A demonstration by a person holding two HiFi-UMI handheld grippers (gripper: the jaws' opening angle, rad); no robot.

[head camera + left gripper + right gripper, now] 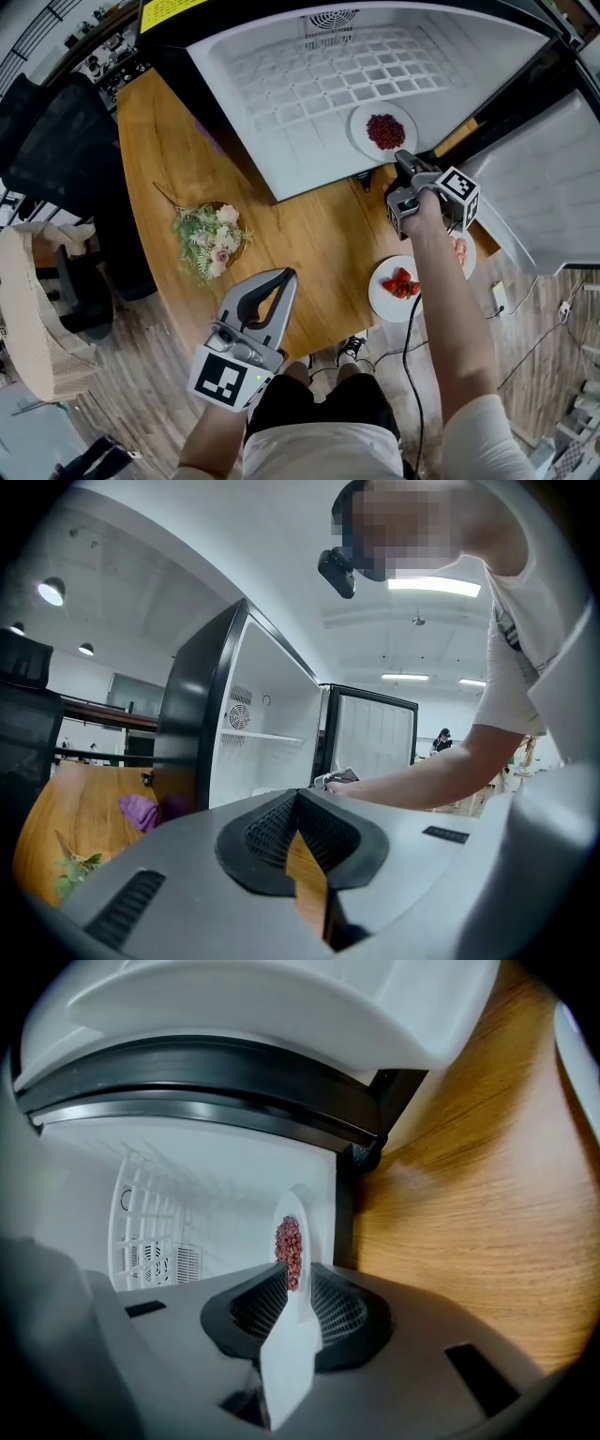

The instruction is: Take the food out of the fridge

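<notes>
A white plate of small dark-red food (385,131) lies on the fridge's (281,103) white floor near its front edge. My right gripper (404,165) reaches in from the table side, shut on that plate's near rim. In the right gripper view the plate (292,1241) stands edge-on between the two pads, with the red heap showing just past the right gripper (298,1277). My left gripper (277,281) hangs over the wooden table's front edge, shut and holding nothing; the left gripper (298,797) there points toward the open fridge (267,733).
On the wooden table (281,234) are a plate of strawberries (397,286) and a second plate (463,251) partly hidden by my right arm. A flower bunch (212,240) lies at the left. The open fridge door (539,183) stands at the right. A purple cloth (141,810) lies beside the fridge.
</notes>
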